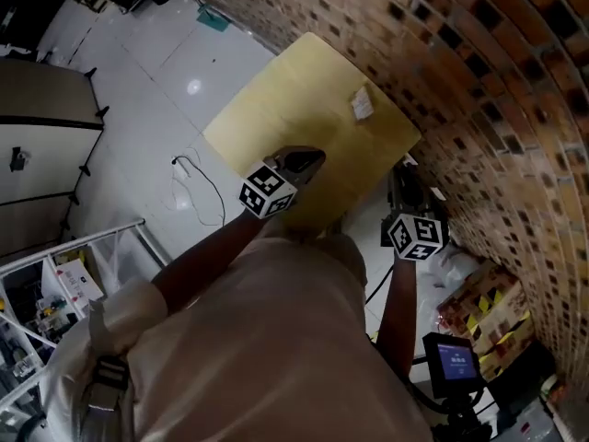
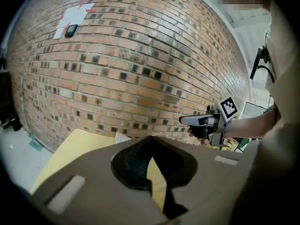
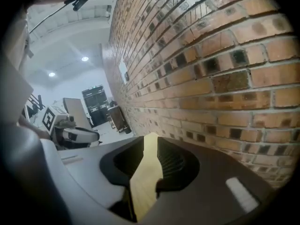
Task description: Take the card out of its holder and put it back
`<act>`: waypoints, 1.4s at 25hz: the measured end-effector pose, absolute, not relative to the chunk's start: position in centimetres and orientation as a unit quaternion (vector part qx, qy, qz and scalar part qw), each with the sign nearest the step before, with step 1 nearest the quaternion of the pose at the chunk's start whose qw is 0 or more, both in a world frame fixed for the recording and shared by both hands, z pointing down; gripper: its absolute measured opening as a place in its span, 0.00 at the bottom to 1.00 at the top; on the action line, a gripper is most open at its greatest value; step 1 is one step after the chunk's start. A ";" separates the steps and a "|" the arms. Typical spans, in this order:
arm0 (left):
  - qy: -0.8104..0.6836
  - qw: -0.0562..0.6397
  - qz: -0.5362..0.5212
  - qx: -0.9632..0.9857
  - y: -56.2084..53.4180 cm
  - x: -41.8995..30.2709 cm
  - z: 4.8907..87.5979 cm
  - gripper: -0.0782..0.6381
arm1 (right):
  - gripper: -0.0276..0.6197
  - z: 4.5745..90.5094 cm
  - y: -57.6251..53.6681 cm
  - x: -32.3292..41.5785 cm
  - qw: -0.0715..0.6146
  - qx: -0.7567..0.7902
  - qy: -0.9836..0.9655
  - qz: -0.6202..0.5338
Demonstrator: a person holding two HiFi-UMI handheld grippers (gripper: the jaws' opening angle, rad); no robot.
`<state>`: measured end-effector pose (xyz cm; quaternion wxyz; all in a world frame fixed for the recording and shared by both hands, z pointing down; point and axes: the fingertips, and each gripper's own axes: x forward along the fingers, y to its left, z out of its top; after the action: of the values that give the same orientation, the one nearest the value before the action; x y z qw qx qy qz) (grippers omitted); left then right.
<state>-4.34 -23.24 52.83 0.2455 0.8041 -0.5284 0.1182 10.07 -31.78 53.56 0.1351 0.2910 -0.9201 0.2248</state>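
A small whitish card in its holder (image 1: 362, 104) lies on the yellow table (image 1: 276, 109) near the brick wall; in the left gripper view the card holder (image 2: 122, 137) shows just past the jaws. My left gripper (image 1: 311, 158) hovers over the table's near edge, well short of the card. Its jaw tips meet with nothing between them. My right gripper (image 1: 402, 184) hangs beside the table's right corner, off the tabletop. Its jaws stand a little apart, and only the yellow table (image 3: 149, 163) shows through the gap. Each gripper sees the other: the right gripper (image 2: 183, 120) and the left gripper (image 3: 96, 136).
The brick wall (image 1: 479, 81) runs along the table's far side. A black cable (image 1: 198, 178) lies on the white floor left of the table. Boxes and a small screen (image 1: 453, 357) stand at the lower right. A wire rack (image 1: 55, 284) is at the lower left.
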 end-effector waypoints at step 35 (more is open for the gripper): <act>-0.663 0.262 0.129 0.690 -23.6 -11.0 53.2 0.14 | 0.17 71.7 -41.9 -1.9 0.274 0.183 -0.916 0.230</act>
<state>-11.03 -23.56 53.18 0.2615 0.6897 -0.6628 0.1288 -1.91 -41.87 71.67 0.2742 0.1828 -0.9158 0.2295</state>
